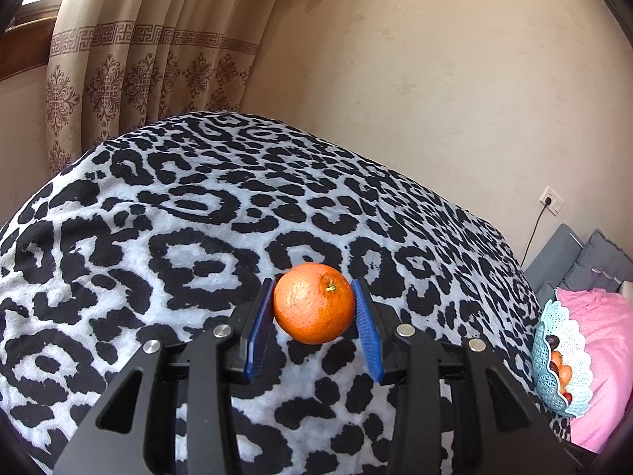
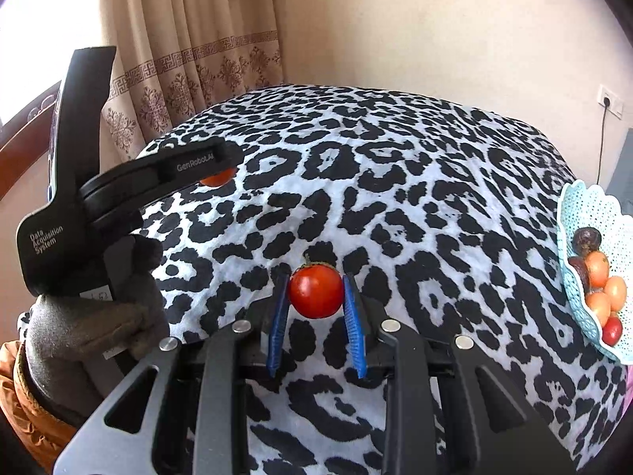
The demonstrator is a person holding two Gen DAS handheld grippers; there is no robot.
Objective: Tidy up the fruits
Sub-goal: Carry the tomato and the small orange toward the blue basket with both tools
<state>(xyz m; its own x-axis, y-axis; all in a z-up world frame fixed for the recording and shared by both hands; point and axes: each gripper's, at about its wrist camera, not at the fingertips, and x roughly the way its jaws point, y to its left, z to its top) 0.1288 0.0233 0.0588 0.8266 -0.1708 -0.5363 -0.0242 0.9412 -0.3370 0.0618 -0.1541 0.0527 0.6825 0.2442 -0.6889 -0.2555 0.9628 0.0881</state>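
In the left wrist view my left gripper [image 1: 314,297] is shut on an orange [image 1: 314,303], held just above the leopard-print blanket [image 1: 178,217]. In the right wrist view my right gripper [image 2: 315,295] is shut on a red tomato [image 2: 315,293] with a green stem, over the same blanket [image 2: 415,198]. The left gripper's black body [image 2: 118,190] shows at the left there, with a bit of the orange [image 2: 217,178] below its fingers. A light-blue lattice fruit basket [image 2: 573,206] at the right edge holds several fruits; it also shows in the left wrist view [image 1: 569,340].
A patterned curtain [image 1: 138,71] hangs behind the blanket at the left. A beige wall [image 1: 435,79] with a socket and cable [image 1: 550,200] stands behind. A pink cloth [image 1: 605,356] and grey cushions [image 1: 593,253] lie to the right of the basket.
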